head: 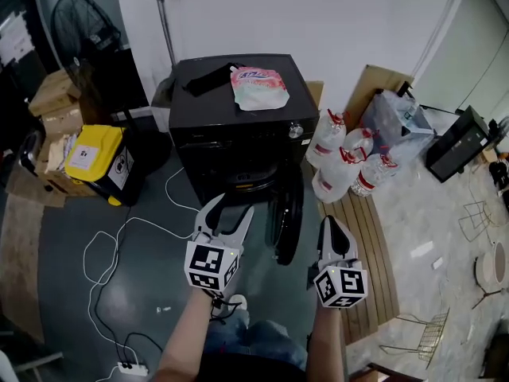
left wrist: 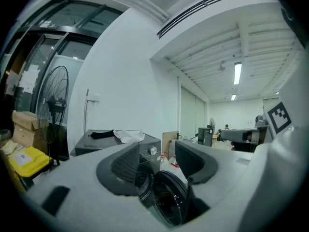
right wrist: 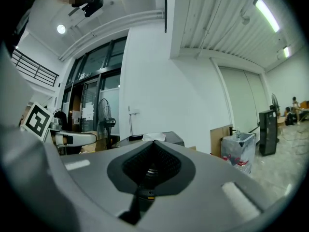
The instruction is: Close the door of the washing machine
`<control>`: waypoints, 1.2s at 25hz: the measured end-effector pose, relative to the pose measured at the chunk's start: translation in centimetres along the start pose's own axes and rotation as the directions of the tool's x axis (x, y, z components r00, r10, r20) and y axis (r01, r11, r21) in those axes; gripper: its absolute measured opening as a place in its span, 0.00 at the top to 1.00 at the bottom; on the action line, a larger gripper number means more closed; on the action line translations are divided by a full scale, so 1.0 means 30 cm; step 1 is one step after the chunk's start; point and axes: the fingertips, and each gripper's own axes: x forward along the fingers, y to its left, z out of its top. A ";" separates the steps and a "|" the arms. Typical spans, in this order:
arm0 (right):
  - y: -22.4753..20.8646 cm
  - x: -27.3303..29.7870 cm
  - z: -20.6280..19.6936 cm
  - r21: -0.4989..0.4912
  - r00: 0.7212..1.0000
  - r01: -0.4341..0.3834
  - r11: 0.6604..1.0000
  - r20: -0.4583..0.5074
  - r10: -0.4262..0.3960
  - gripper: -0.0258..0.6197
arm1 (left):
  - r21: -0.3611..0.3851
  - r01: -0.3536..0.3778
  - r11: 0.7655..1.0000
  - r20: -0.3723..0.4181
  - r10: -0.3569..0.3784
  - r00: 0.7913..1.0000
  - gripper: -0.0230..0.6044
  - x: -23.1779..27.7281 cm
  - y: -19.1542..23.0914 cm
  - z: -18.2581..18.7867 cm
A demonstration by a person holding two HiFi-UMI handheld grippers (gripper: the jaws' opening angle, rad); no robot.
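A black front-loading washing machine [head: 238,122] stands against the white wall. Its round door [head: 288,213] hangs open, swung out toward me on the right side of the drum opening. My left gripper [head: 231,216] is open, its jaws apart, hovering just in front of the drum and left of the door. In the left gripper view the machine [left wrist: 145,151] and the glass door [left wrist: 169,199] show between the fingers. My right gripper [head: 332,229] is shut, jaws together, just right of the door's edge. The machine's top [right wrist: 149,139] shows over its jaws.
A pink pouch [head: 256,86] and a black item [head: 208,78] lie on the machine. Large water bottles [head: 343,161] stand at its right. A yellow bin [head: 99,161] and a fan [head: 83,34] are at the left. White cables [head: 119,245] run across the floor.
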 end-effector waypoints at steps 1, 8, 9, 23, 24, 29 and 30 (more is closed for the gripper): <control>-0.010 0.017 -0.002 0.001 1.000 0.006 1.000 -0.002 -0.006 0.94 | 0.000 0.006 1.000 -0.002 -0.006 1.000 0.61 0.026 0.007 0.000; -0.064 0.125 0.003 -0.002 1.000 0.010 1.000 -0.019 -0.010 0.94 | -0.007 0.023 1.000 -0.023 -0.023 0.999 0.61 0.151 0.022 -0.006; -0.070 0.142 0.004 -0.003 1.000 0.008 1.000 -0.022 -0.008 0.94 | -0.006 0.022 1.000 -0.028 -0.022 0.999 0.61 0.165 0.026 -0.007; -0.208 0.154 -0.242 0.028 0.979 0.038 0.999 -0.204 -0.032 0.94 | -0.062 0.091 0.994 -0.242 -0.103 0.965 0.61 0.342 -0.181 -0.377; -0.213 0.152 -0.273 0.032 0.976 0.038 0.999 -0.216 -0.030 0.94 | -0.065 0.096 0.993 -0.258 -0.109 0.960 0.61 0.355 -0.199 -0.420; -0.249 0.140 -0.417 0.047 0.964 0.040 0.998 -0.263 -0.027 0.94 | -0.072 0.110 0.991 -0.335 -0.128 0.934 0.61 0.428 -0.292 -0.628; -0.258 0.136 -0.441 0.051 0.963 0.043 0.998 -0.269 -0.028 0.94 | -0.073 0.107 0.992 -0.347 -0.126 0.929 0.61 0.442 -0.311 -0.667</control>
